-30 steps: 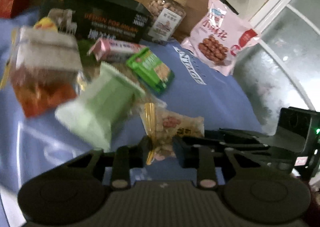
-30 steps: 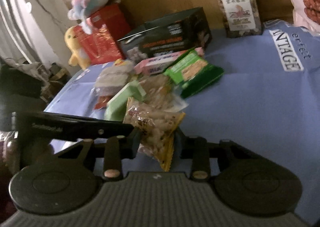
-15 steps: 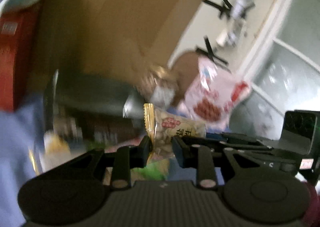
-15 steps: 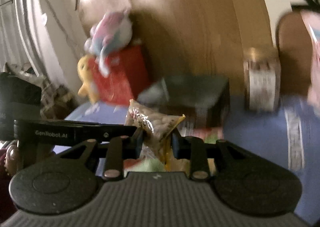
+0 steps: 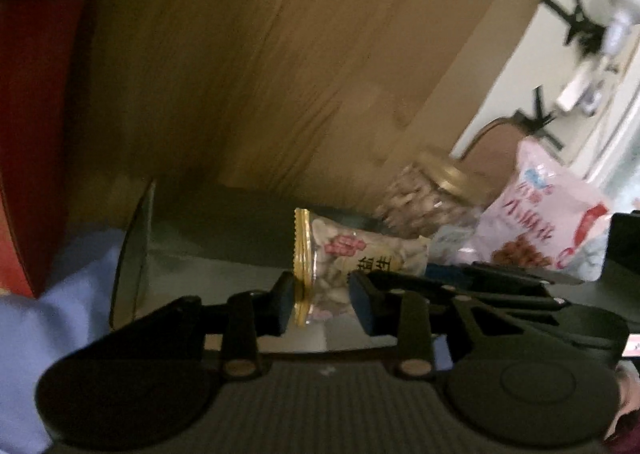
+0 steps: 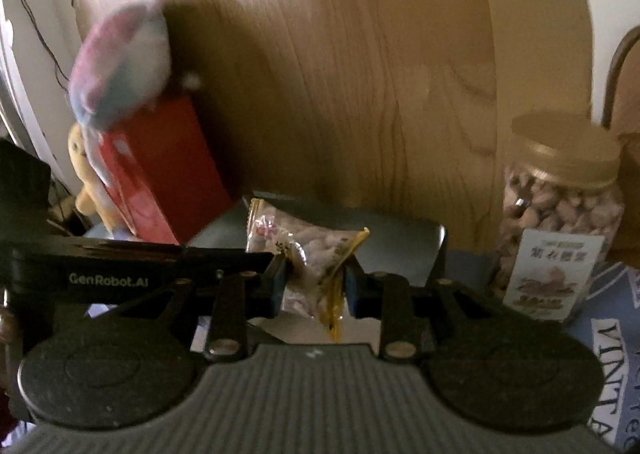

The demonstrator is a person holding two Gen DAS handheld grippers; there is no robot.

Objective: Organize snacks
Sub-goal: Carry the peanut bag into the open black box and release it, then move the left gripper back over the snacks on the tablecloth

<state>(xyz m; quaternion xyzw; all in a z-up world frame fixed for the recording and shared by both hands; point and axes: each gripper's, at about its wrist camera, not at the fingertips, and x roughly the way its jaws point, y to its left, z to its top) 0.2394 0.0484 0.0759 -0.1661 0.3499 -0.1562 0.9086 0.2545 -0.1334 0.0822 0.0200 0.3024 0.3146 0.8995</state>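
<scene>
The right gripper (image 6: pixel 314 282) sits at the centre of the frame, its fingers (image 6: pixel 276 282) closed on a clear peanut packet (image 6: pixel 300 250) with yellow crimped ends. The other gripper's black arm (image 6: pixel 120 266) reaches in from nine o'clock. Just behind the packet lies a dark box (image 6: pixel 400 238). At three o'clock a peanut jar (image 6: pixel 560 214) with a gold lid stands upright on the blue cloth (image 6: pixel 616 334). At ten o'clock a red box (image 6: pixel 168 170) leans on the wooden panel (image 6: pixel 340 74), a blurred plush toy (image 6: pixel 120 62) above it.
</scene>
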